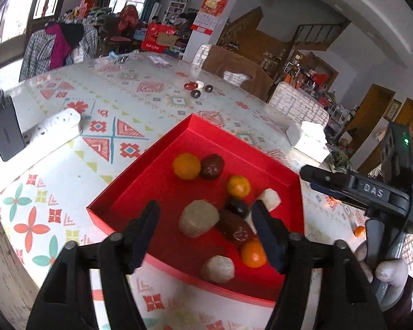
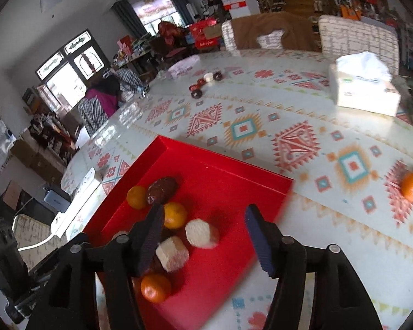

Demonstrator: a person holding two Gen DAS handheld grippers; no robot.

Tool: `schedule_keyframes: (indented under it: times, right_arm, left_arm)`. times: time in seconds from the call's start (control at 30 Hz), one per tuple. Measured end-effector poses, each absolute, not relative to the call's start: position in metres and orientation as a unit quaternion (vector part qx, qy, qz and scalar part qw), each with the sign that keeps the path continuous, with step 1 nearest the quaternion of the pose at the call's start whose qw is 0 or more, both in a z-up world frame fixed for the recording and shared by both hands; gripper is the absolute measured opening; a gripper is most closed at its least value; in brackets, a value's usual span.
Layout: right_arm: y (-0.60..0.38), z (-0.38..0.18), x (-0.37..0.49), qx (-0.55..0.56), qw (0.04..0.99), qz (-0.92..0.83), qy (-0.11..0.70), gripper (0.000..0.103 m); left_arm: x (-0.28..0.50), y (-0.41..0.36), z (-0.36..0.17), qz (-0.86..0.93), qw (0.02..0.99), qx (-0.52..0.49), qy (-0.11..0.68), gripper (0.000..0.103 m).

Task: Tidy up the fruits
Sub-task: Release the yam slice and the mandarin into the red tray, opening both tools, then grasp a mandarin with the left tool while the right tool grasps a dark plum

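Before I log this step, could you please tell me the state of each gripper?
Left gripper: open, holding nothing, over the red box.
Right gripper: open, holding nothing.

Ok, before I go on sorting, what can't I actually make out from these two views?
- Dark fruit in the red box, left wrist view: partly behind the left gripper finger.
- Fruit beside the loose orange, right wrist view: cut off by the lens edge.
- Small round items on the far table: too small to identify.
- Right gripper: box corner beneath is motion-blurred.

Left gripper and right gripper both gape (nothing held).
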State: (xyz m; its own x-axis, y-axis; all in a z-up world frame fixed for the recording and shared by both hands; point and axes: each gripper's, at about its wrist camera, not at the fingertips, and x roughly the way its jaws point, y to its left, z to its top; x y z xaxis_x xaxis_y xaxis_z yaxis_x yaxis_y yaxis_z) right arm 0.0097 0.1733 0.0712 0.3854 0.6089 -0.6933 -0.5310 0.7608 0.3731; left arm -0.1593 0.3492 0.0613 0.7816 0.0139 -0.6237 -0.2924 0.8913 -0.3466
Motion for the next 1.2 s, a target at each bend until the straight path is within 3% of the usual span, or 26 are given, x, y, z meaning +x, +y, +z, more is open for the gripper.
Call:
schedule_keyframes:
  times: [0.07, 0.13, 0.6, 0.93, 1.2]
  right_arm:
    - [0.16, 0.076, 0.001, 0.049, 0.837, 0.34, 0.427, 0.069]
    - [0.147, 0.08, -0.008, 0.046, 0.842, 0.337, 0.418, 0.07]
    - [-0.016, 0.087, -0.05, 0.049, 0.89, 0.253, 0.376, 0.075]
    - [-0.177, 0.075, -0.041, 0.121, 0.906, 0.125, 0.386, 0.079]
    - [-0.184, 0.043, 0.008, 0.175, 0.877, 0.138, 0.425, 0.079]
  left_arm:
    - [-0.164, 0.339, 0.071, 0.103, 0.923, -0.194, 0.315, 0.083]
    - [-0.169, 0.331, 0.079, 0.114, 0.926, -0.18, 0.313, 0.086]
    - [-0.184, 0.239, 0.118, 0.053, 0.945, -0.137, 0.293, 0.086]
    - [-0.156, 0.164, 0.101, -0.037, 0.936, -0.096, 0.336, 0.087]
    - [-0.145, 0.134, 0.092, -0.062, 0.932, -0.07, 0.349, 0.087]
